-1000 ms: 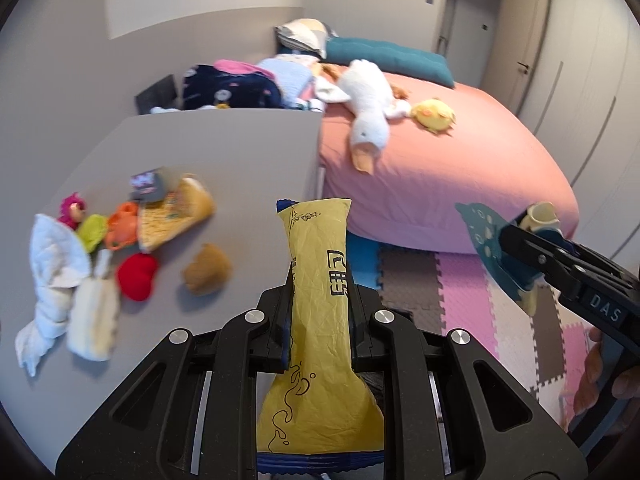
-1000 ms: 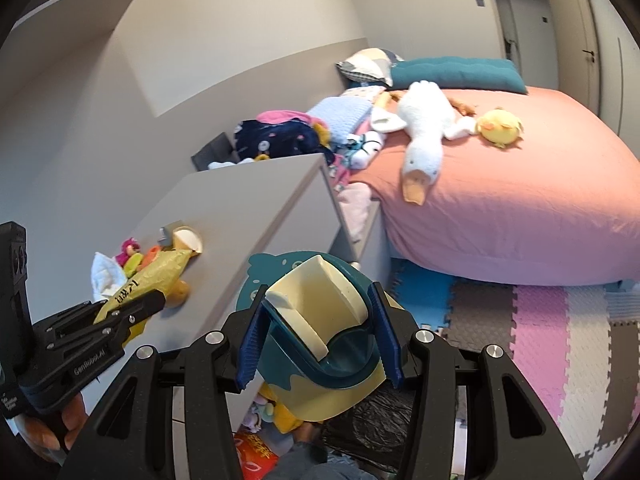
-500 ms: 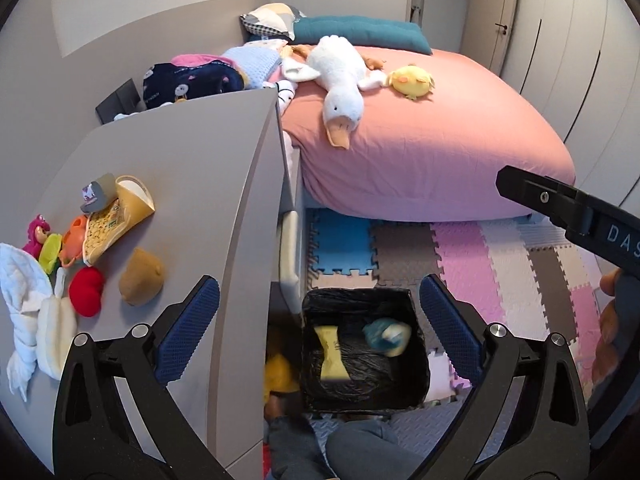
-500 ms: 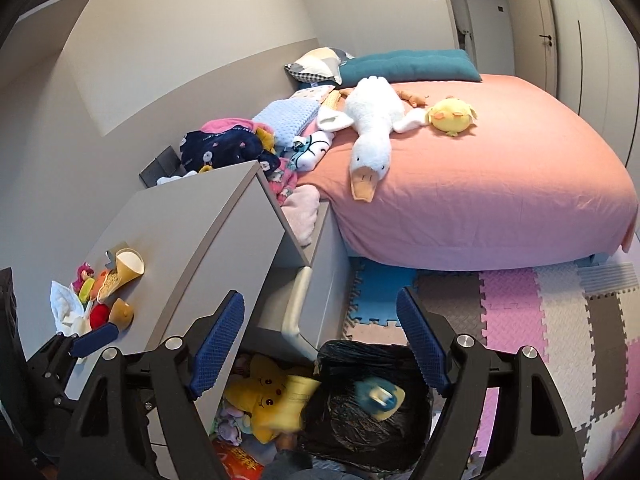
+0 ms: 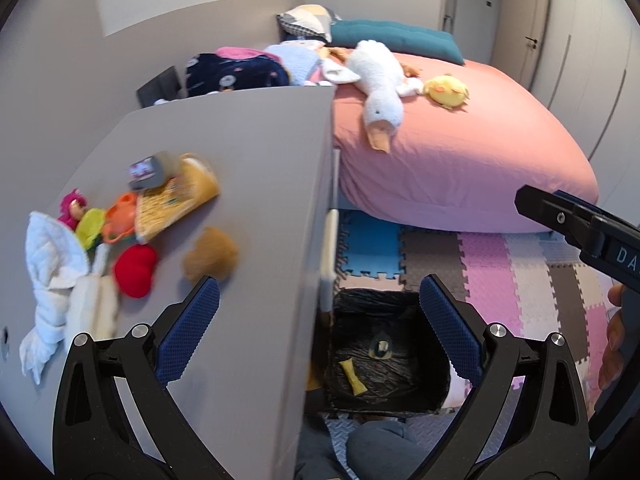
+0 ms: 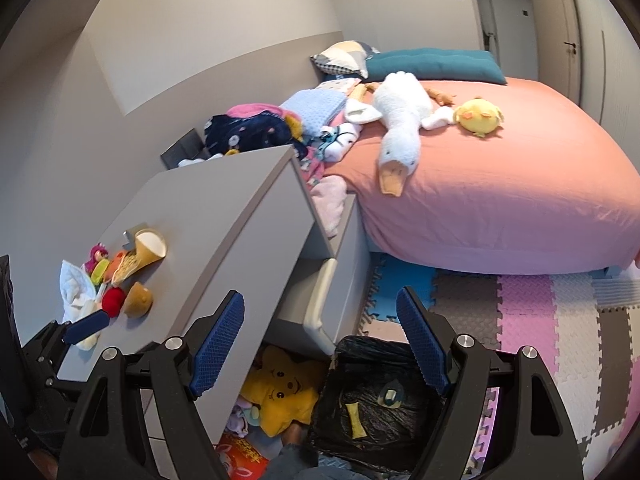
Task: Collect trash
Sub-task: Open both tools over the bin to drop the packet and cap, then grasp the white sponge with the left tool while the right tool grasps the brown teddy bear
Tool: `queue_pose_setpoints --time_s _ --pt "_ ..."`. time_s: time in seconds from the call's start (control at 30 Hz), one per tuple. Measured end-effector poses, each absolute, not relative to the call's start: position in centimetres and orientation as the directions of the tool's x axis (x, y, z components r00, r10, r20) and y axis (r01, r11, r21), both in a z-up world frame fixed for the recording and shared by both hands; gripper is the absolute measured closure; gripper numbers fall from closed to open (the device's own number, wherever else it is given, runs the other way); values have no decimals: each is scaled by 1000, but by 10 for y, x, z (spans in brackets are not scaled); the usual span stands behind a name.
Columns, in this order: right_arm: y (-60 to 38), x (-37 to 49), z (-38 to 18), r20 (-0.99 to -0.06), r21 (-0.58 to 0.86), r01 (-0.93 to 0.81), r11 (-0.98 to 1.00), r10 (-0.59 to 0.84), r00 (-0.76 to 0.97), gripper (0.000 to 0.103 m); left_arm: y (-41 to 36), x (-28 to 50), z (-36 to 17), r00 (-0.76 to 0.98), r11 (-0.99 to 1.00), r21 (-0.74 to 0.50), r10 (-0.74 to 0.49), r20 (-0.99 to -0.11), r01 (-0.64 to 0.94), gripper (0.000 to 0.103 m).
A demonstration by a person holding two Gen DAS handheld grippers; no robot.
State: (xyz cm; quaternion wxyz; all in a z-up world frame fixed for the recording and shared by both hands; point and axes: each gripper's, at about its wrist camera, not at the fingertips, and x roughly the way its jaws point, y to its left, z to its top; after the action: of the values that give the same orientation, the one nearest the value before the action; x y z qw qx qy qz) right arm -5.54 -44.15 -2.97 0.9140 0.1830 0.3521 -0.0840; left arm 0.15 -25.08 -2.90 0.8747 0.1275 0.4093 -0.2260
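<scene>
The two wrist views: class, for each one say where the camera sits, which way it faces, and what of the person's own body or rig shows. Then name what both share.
Left wrist: sits on the left gripper, looks down past the dresser edge into the trash bin; open jaws, the right gripper and fingers show.
Right wrist: sits on the right gripper, looks down likewise; open jaws and the left gripper show.
Shared: bin, yellow wrapper, bed, goose plush.
</scene>
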Motion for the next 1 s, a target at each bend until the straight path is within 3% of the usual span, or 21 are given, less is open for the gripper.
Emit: queue_pose_setpoints --time_s 1.0 --pt "-321 2 -41 -700 251 69 966 132 702 24 -113 37 -37 633 968 39 -130 -763 246 7"
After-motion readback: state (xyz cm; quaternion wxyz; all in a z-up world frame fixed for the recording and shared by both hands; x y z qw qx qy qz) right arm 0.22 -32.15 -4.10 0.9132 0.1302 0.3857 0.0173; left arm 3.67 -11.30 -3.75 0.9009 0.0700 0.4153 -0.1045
